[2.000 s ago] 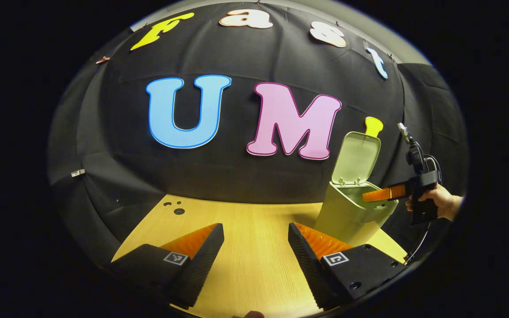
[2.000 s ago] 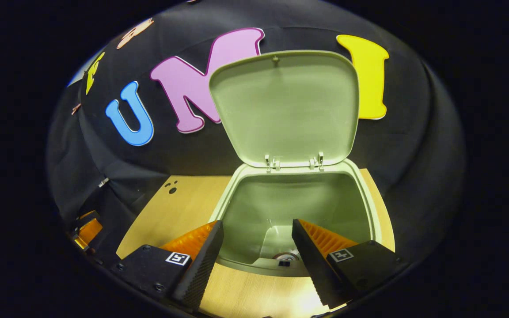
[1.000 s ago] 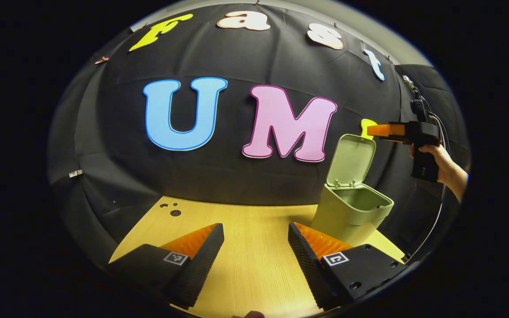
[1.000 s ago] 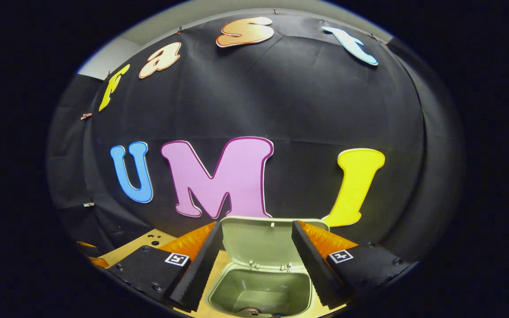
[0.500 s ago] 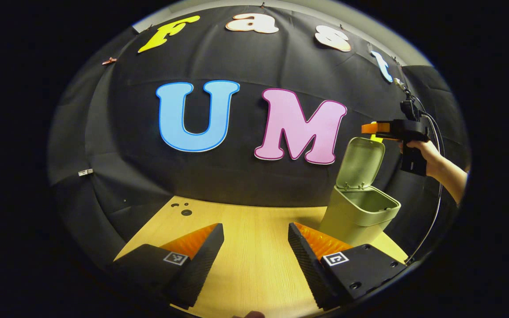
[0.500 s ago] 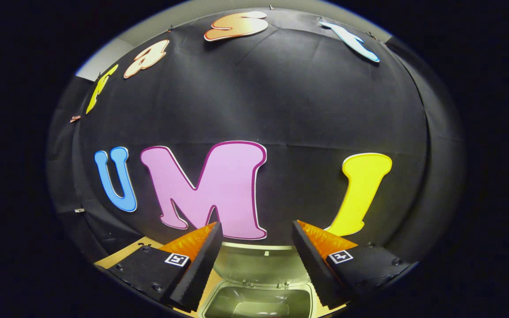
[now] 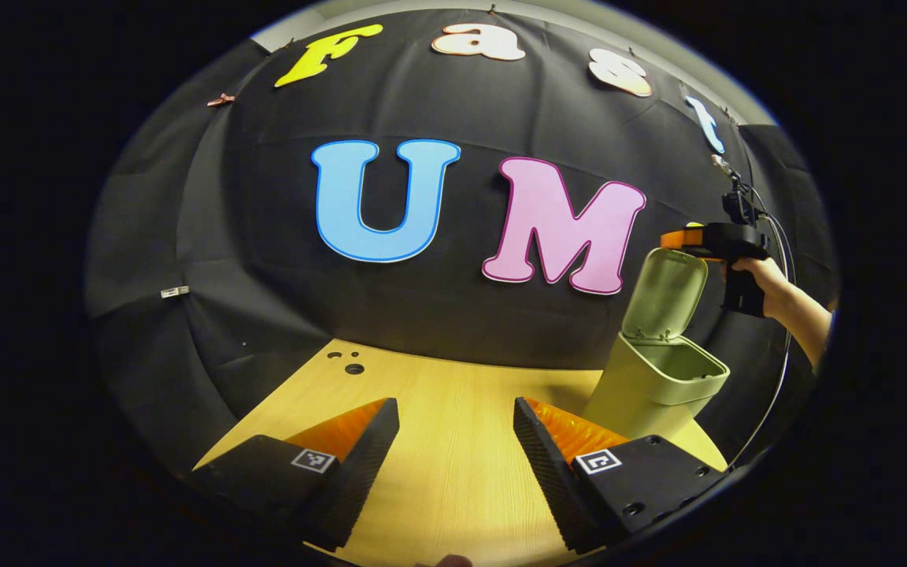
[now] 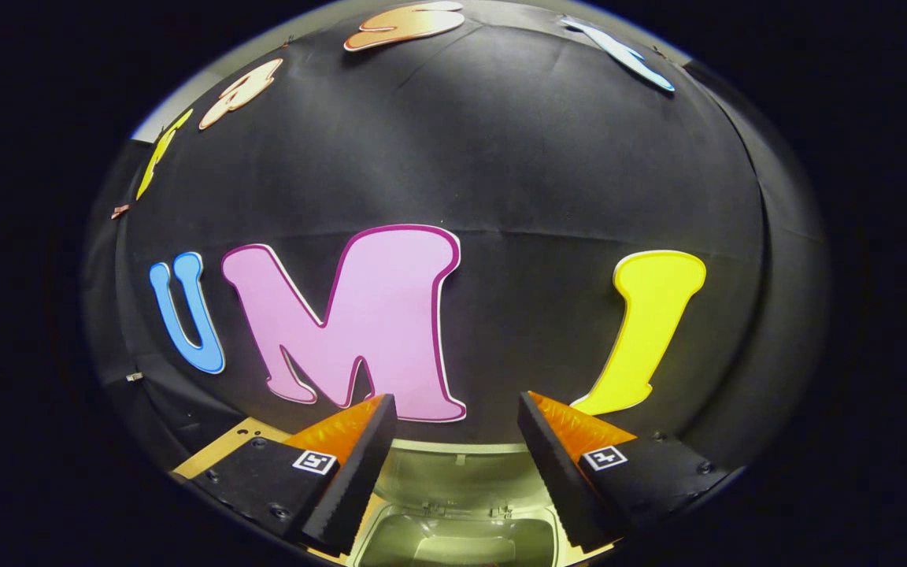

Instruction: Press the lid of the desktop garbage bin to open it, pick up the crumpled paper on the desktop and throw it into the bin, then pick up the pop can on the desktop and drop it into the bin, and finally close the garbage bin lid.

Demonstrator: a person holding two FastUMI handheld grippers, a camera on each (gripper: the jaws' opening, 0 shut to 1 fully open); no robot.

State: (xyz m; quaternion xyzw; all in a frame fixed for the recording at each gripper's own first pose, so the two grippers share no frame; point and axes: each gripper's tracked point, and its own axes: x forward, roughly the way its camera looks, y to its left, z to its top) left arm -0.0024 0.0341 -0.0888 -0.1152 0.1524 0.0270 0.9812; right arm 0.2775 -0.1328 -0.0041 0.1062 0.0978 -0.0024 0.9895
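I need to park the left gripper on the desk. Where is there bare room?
The wooden desktop lies bare from the small holes at its far left across to the green bin. The far right is crowded: bin, raised lid, right gripper at its top.

- right gripper (image 7: 670, 236) rose from the garbage bin (image 7: 658, 390) mouth, now level with the top edge of the upright lid (image 7: 664, 293)
- right gripper view: bin interior slid down to the bottom edge, lid (image 8: 453, 472) showing between the spread fingers
- left gripper view panned left a little; bin sits further right
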